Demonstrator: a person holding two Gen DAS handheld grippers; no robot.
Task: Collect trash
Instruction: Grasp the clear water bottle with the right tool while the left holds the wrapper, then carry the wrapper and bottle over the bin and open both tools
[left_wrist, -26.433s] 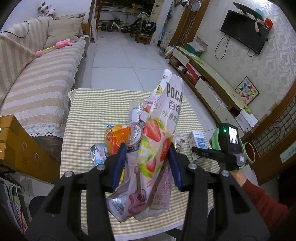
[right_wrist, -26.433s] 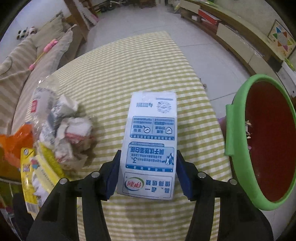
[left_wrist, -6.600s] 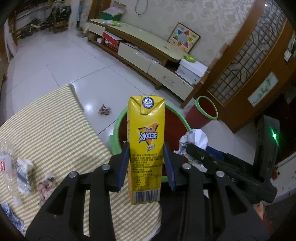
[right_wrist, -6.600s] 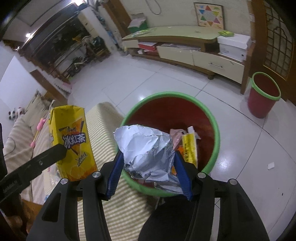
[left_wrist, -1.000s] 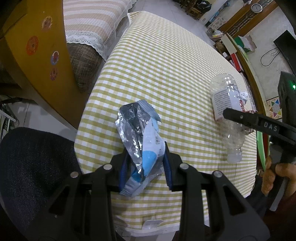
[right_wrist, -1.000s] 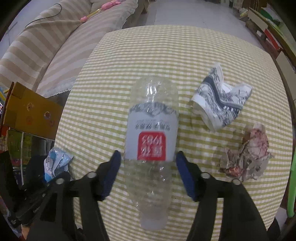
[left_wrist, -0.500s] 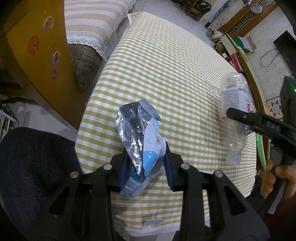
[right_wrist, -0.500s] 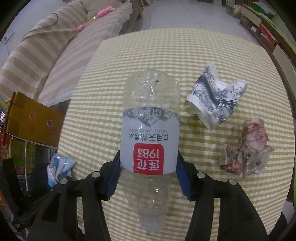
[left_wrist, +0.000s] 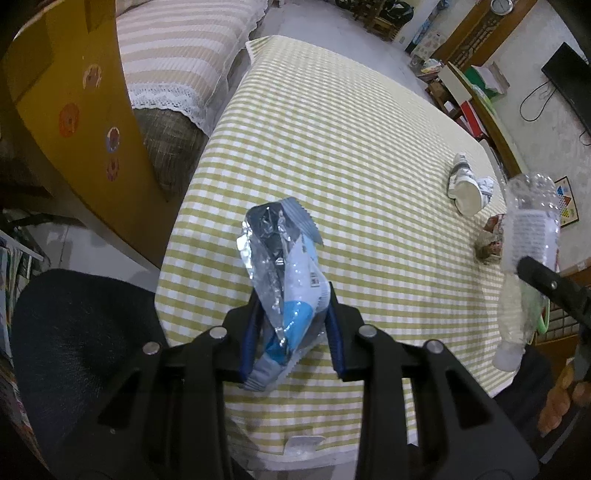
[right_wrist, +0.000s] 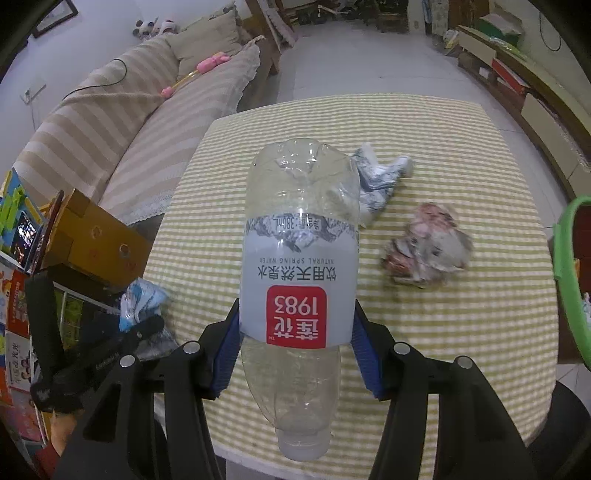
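My left gripper (left_wrist: 291, 328) is shut on a silver and blue foil wrapper (left_wrist: 284, 269) and holds it above the near left corner of the checked table (left_wrist: 332, 129). My right gripper (right_wrist: 297, 339) is shut on an empty clear plastic bottle (right_wrist: 301, 266) with a grey and red label, cap end toward me, lifted above the table. The bottle also shows in the left wrist view (left_wrist: 524, 251). A crumpled white and dark wrapper (right_wrist: 380, 177) and a crumpled pinkish wrapper (right_wrist: 428, 247) lie on the table. The green-rimmed red bin (right_wrist: 570, 266) stands at the table's right edge.
A striped sofa (right_wrist: 110, 125) runs along the table's left side. A yellow cardboard box (left_wrist: 74, 96) and shelves of books stand at the near left. A low TV cabinet (right_wrist: 535, 85) lines the right wall. A dark chair seat (left_wrist: 74, 332) is at the near edge.
My right gripper has lifted the bottle off the table and swung it toward the right. My left gripper has raised the foil wrapper a little.
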